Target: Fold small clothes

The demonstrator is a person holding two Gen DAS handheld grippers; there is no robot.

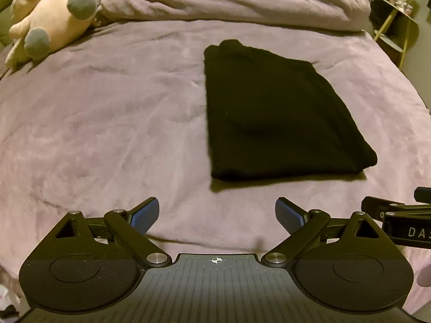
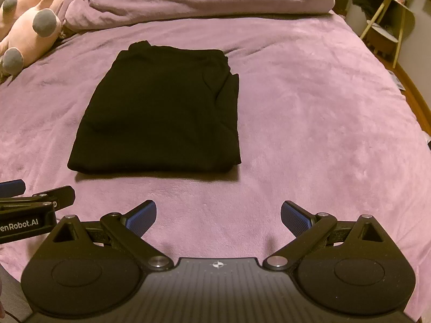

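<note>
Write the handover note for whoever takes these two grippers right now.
Left gripper: open, empty, held over the near part of the bed, short of the garment.
Right gripper: open, empty, beside the left one at about the same distance from the garment.
Black garment: lies on the purple blanket, mid-bed, already folded into a compact rectangle; neither gripper touches it.
Plush toys lie at the far left corner, apart from the garment.
Done: this garment looks folded.
Left: probably one more fold or a tidy of the bunched far edge; no other clothes are in view.
</note>
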